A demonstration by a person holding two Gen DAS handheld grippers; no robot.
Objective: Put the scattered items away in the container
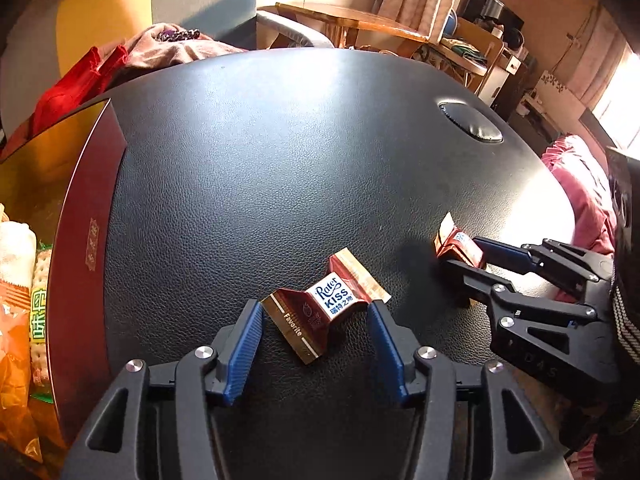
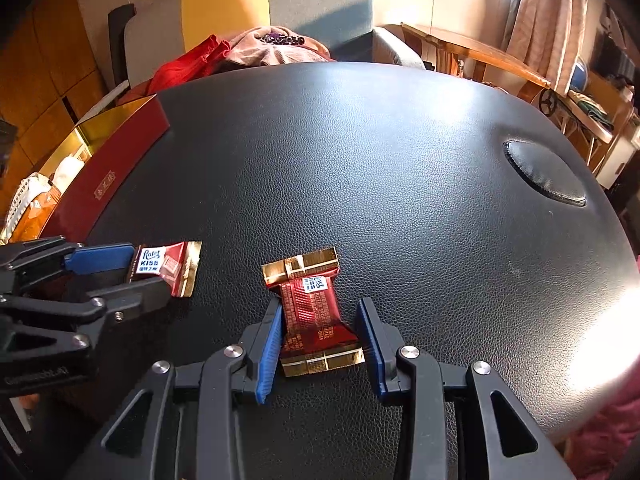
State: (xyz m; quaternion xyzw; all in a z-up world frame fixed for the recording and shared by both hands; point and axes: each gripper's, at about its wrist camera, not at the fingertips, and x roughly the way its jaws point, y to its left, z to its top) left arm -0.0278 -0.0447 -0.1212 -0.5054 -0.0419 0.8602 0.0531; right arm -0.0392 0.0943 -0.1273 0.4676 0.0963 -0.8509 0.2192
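Two red-and-gold wrapped chocolates lie on the black leather tabletop (image 1: 280,152). One chocolate (image 1: 332,300), labelled KISS, lies between the blue pads of my left gripper (image 1: 314,308), which is open with clear gaps on both sides. The other chocolate (image 2: 310,304) sits between the fingers of my right gripper (image 2: 320,303). Its wrapper brushes the left pad and a gap shows at the right pad, so I read this gripper as open. The right gripper (image 1: 460,252) also appears at the right of the left wrist view. The red box (image 1: 88,240) with a gold lining stands at the table's left.
Several snack packets (image 1: 24,300) fill the red box (image 2: 116,168). A round stitched dimple (image 2: 544,176) marks the far right of the tabletop. Red and pink cloths (image 2: 240,50) lie on a sofa behind. A wooden table (image 1: 360,20) stands farther back.
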